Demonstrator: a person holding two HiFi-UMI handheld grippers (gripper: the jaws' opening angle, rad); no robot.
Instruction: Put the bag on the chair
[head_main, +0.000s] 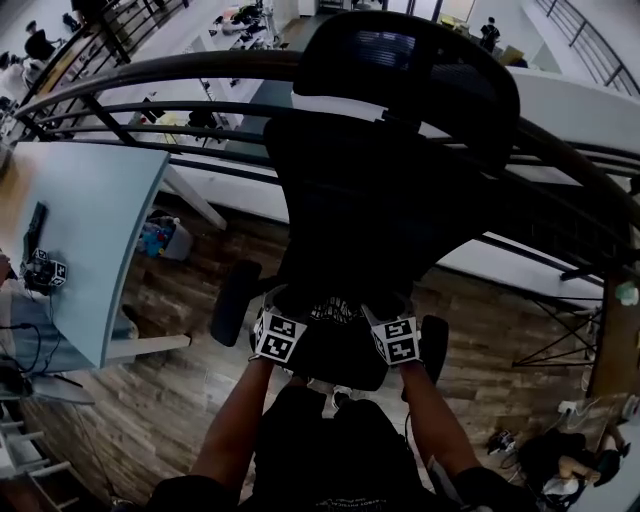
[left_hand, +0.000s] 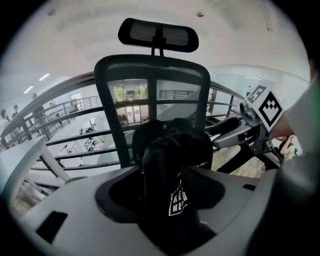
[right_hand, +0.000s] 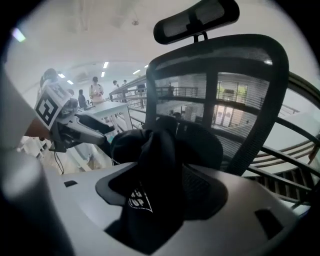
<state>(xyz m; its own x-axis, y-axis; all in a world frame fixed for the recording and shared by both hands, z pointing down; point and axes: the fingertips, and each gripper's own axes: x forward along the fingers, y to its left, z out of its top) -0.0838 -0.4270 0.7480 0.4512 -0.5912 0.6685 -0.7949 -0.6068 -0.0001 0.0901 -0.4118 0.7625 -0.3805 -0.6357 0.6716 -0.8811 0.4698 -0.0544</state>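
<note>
The black bag (head_main: 335, 322) with white print sits bunched on the seat of the black mesh office chair (head_main: 380, 190), in front of its backrest. My left gripper (head_main: 297, 345) is at the bag's left side and my right gripper (head_main: 378, 343) at its right side. In the left gripper view the bag (left_hand: 170, 170) stands in the gap between wide-spread jaws, with the chair's backrest (left_hand: 150, 100) behind it. The right gripper view shows the bag (right_hand: 150, 175) the same way, loose between jaws that do not press on it. Both grippers are open.
The chair's headrest (head_main: 400, 60) rises nearest the camera. Armrests (head_main: 233, 300) flank the seat. A pale table (head_main: 90, 230) stands to the left on the wooden floor (head_main: 180, 380). A curved railing (head_main: 150, 75) runs behind the chair, over a lower level.
</note>
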